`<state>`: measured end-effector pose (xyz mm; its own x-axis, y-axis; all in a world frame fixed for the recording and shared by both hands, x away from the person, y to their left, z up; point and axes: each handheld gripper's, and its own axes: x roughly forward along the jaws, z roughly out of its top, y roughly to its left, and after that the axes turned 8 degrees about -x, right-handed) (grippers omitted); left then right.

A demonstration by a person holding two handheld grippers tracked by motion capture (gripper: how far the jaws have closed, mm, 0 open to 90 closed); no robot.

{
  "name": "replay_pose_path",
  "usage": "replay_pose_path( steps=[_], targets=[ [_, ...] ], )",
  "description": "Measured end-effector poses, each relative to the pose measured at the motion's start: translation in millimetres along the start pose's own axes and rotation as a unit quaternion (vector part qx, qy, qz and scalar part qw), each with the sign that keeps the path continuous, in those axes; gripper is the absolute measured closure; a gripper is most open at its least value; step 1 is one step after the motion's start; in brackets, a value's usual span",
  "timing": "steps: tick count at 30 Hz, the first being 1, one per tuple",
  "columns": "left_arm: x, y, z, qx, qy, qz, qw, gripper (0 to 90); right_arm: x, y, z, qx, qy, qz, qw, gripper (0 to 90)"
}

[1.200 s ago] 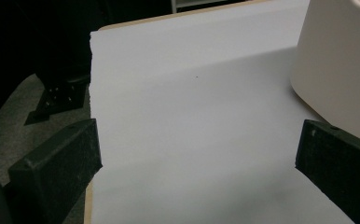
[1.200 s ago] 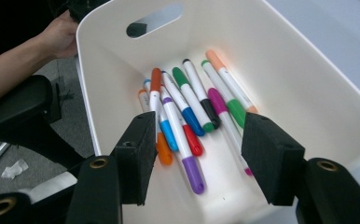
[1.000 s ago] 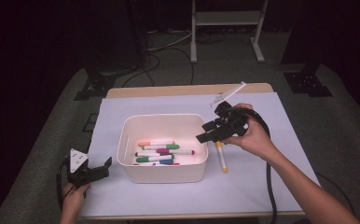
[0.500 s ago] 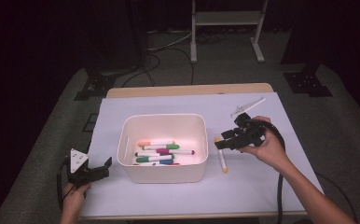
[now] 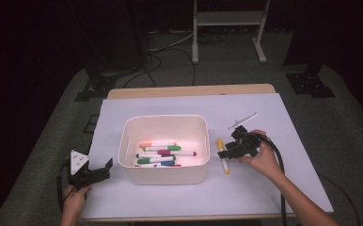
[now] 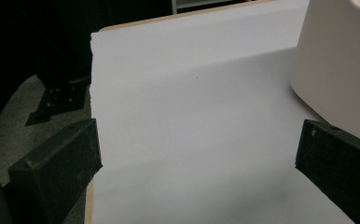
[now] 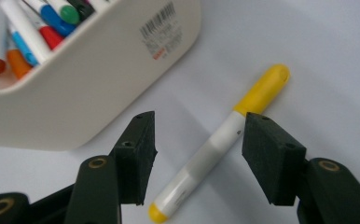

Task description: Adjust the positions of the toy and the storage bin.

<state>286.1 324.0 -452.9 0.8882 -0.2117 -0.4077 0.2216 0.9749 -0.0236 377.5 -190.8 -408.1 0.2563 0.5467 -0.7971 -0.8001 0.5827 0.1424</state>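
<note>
A yellow-capped white marker (image 5: pixel 223 160) lies on the white sheet just right of the cream bin (image 5: pixel 163 118). My right gripper (image 5: pixel 227 151) hangs low over it, open, its jaws straddling the marker (image 7: pixel 225 135) without touching it; they have just been closing slightly. In the right gripper view the gripper (image 7: pixel 199 144) points down at the marker beside the bin wall (image 7: pixel 89 84). Several coloured markers (image 5: pixel 163 155) lie inside the bin. My left gripper (image 5: pixel 102 173) rests open at the table's front left corner, nothing between its jaws (image 6: pixel 197 163).
A thin white pen (image 5: pixel 242 121) lies on the sheet behind my right hand. The bin wall (image 6: pixel 336 60) stands close on the right in the left gripper view. The sheet's left edge (image 6: pixel 93 93) and the dark floor lie beyond it.
My right gripper has come down from above the bin's right side to just over the yellow marker. The left gripper has stayed still.
</note>
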Motion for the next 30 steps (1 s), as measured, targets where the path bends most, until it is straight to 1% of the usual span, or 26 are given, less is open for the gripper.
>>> replay_pose_path(
  steps=[1, 3, 5, 6, 7, 8, 10, 13, 14, 15, 17, 20, 24, 29, 30],
  targets=[
    [0.0, 0.0, 0.0, 0.000, 0.000, 0.000, 1.0000, 0.0, 4.0, -1.5, -1.5, 0.004, 0.000, -0.004, 1.0000, 44.6],
    [0.0, 0.1, 0.0, 0.000, 0.000, 0.000, 1.0000, 0.0, 9.8, -4.2, -3.3, 0.010, 0.007, -0.002, 0.9999, 45.3],
    [-0.1, 0.2, 0.0, -0.001, 0.000, 0.000, 1.0000, 0.0, 15.3, -6.7, -5.8, 0.019, 0.014, -0.013, 0.9996, 46.4],
    [0.0, 0.2, 0.0, -0.001, 0.000, 0.000, 1.0000, 0.0, 17.2, -7.7, -6.7, 0.018, 0.016, -0.015, 0.9996, 46.8],
    [0.0, 0.2, 0.1, -0.001, 0.000, 0.000, 1.0000, 0.0, 19.9, -8.5, -8.1, 0.017, 0.021, -0.026, 0.9993, 47.5],
    [0.0, 0.2, 0.0, -0.001, 0.000, 0.000, 1.0000, 0.0, 21.7, -9.0, -9.3, 0.018, 0.024, -0.031, 0.9991, 48.4],
    [0.1, 0.2, 0.1, -0.001, 0.000, 0.000, 1.0000, 0.0, 23.9, -9.8, -10.4, 0.021, 0.031, -0.037, 0.9986, 49.5],
    [0.1, 0.1, 0.0, -0.001, 0.000, 0.000, 1.0000, 0.0, 22.9, -8.3, -11.2, 0.021, 0.033, -0.059, 0.9975, 56.0],
    [0.1, 0.0, 0.0, -0.001, 0.000, 0.000, 1.0000, 0.0, 22.2, -7.5, -11.7, 0.021, 0.035, -0.069, 0.9968, 58.1],
    [0.1, 0.0, 0.0, -0.001, 0.000, 0.000, 1.0000, 0.0, 21.8, -7.6, -12.4, 0.016, 0.038, -0.076, 0.9963, 60.9],
    [0.2, 0.1, 0.1, -0.001, 0.001, 0.000, 1.0000, 0.0, 20.0, -7.9, -15.2, 0.023, 0.042, -0.086, 0.9951, 67.1],
    [0.2, 0.1, 0.1, -0.001, 0.001, 0.000, 1.0000, 0.0, 17.1, -8.6, -19.3, 0.026, 0.044, -0.102, 0.9935, 73.4],
    [0.3, 0.1, 0.1, -0.001, 0.001, 0.000, 1.0000, 0.0, 13.0, -10.1, -24.0, 0.029, 0.046, -0.104, 0.9931, 75.2],
    [0.6, 0.0, 0.2, -0.001, 0.002, 0.001, 1.0000, 0.0, 5.0, -11.5, -33.9, 0.040, 0.043, -0.090, 0.9942, 75.6],
    [0.6, -0.1, 0.2, -0.001, 0.002, 0.001, 1.0000, 0.0, 3.8, -11.4, -35.4, 0.039, 0.042, -0.088, 0.9945, 75.7]
  ],
)
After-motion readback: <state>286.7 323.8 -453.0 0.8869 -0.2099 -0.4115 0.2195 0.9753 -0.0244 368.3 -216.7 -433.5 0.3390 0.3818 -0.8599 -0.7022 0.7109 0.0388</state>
